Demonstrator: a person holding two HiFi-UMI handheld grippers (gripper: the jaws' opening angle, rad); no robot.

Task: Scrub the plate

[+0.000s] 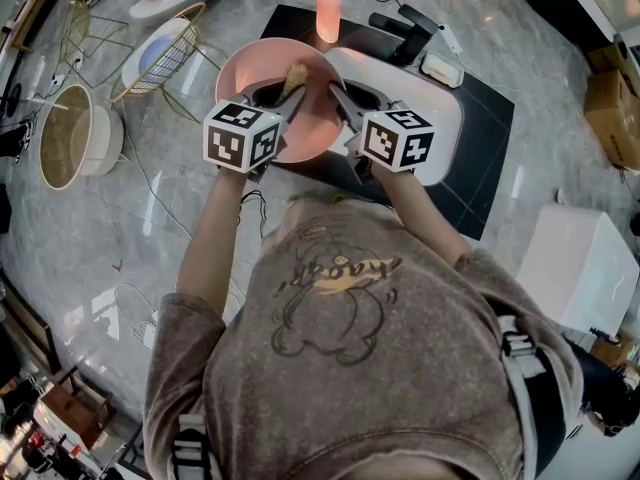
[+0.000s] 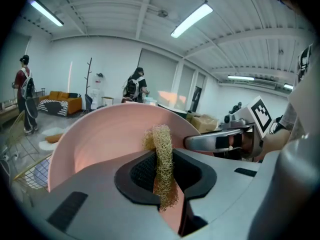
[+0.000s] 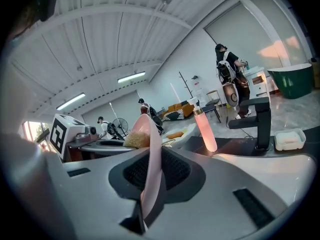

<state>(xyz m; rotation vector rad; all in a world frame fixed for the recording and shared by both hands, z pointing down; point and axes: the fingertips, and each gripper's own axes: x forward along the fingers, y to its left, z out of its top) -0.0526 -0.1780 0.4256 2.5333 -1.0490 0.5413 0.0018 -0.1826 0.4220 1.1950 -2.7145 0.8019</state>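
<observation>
Your left hand-held gripper [image 2: 162, 181] is closed on a straw-coloured mesh scrubber [image 2: 162, 154]. The scrubber's top end lies against the inner face of a pink plate [image 2: 100, 139]. Your right hand-held gripper [image 3: 149, 184] is clamped on the plate's rim, so the plate stands on edge between its jaws. In the head view, the plate is held tilted in front of you, over the left end of a white sink [image 1: 440, 118] on a grey marble worktop [image 1: 150, 218]. A pink soap bottle [image 1: 328, 13] and a black tap [image 1: 405, 30] stand behind it.
</observation>
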